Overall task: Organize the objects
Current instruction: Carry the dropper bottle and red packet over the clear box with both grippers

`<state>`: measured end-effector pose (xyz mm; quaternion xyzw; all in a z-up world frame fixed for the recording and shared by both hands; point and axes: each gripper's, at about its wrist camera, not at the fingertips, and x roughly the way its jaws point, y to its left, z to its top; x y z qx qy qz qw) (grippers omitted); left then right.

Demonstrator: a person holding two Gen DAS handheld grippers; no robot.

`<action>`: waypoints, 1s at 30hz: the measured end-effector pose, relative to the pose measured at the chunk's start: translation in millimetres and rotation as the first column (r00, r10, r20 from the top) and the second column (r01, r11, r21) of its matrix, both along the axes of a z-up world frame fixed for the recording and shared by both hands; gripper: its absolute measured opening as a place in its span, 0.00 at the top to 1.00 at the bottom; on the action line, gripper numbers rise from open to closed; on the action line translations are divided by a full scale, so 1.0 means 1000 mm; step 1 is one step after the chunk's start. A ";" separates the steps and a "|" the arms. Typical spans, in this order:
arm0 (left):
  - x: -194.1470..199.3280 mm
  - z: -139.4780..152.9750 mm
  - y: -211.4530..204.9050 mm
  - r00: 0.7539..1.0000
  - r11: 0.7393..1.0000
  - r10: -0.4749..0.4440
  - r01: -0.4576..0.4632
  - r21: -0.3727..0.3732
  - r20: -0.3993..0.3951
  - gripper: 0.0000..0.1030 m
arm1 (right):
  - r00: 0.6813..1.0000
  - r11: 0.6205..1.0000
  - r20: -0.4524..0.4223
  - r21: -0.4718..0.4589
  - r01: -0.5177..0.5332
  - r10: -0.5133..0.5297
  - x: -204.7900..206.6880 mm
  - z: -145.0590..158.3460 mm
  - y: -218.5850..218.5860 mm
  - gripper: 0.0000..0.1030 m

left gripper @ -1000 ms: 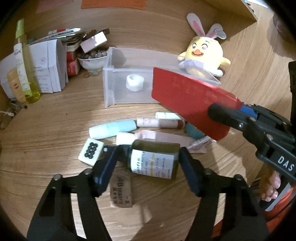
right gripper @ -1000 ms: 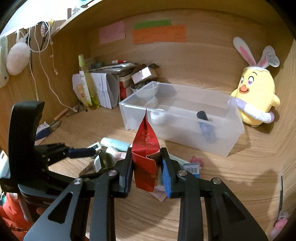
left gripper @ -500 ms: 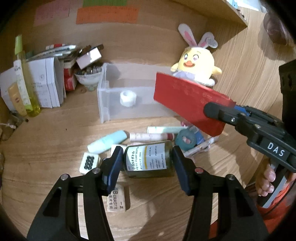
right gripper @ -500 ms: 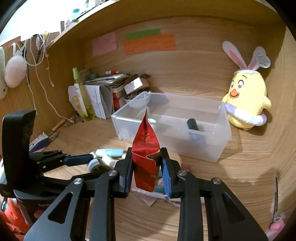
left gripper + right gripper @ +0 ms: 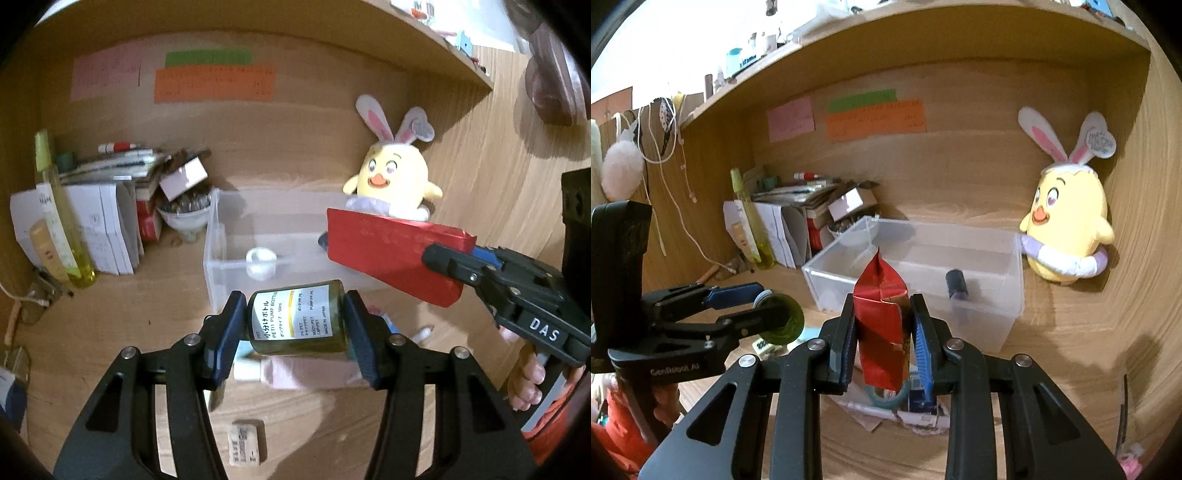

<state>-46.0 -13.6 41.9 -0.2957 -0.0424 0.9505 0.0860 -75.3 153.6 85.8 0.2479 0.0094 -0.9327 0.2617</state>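
Note:
My left gripper (image 5: 295,321) is shut on a dark green pump bottle (image 5: 297,321) with a white and yellow label, held above the desk in front of the clear plastic bin (image 5: 218,258). My right gripper (image 5: 882,325) is shut on a folded red packet (image 5: 882,317), also lifted, just short of the bin (image 5: 997,325). In the left wrist view the red packet (image 5: 391,254) hangs over the bin's right part. The bin holds a white tape roll (image 5: 260,260) and a dark tube (image 5: 956,284).
Loose tubes, a teal tape ring (image 5: 886,397) and papers lie on the desk under the grippers. A small wooden stamp (image 5: 245,441) lies nearer. A yellow bunny plush (image 5: 1067,229) stands right of the bin. Papers, a bowl (image 5: 183,218) and a tall yellow bottle (image 5: 61,218) crowd the back left.
My left gripper has lifted the green bottle off the desk and raised it toward the bin. My right gripper has risen and moved forward with the red packet.

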 end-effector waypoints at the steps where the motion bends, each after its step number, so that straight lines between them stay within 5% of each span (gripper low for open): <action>1: -0.001 0.003 0.000 1.000 1.000 0.002 -0.002 -0.001 -0.007 0.48 | 1.000 1.000 -0.008 -0.005 -0.001 0.001 0.000 0.003 0.001 0.76; 15: -0.039 0.027 -0.001 0.999 1.000 0.020 -0.021 -0.020 -0.043 0.48 | 0.994 0.998 -0.091 -0.017 0.063 -0.064 -0.019 0.029 0.020 0.76; 30: -0.096 0.028 0.013 1.000 0.998 -0.004 0.004 -0.057 -0.007 0.48 | 0.991 0.992 -0.090 0.056 0.109 -0.104 -0.075 0.022 0.017 0.76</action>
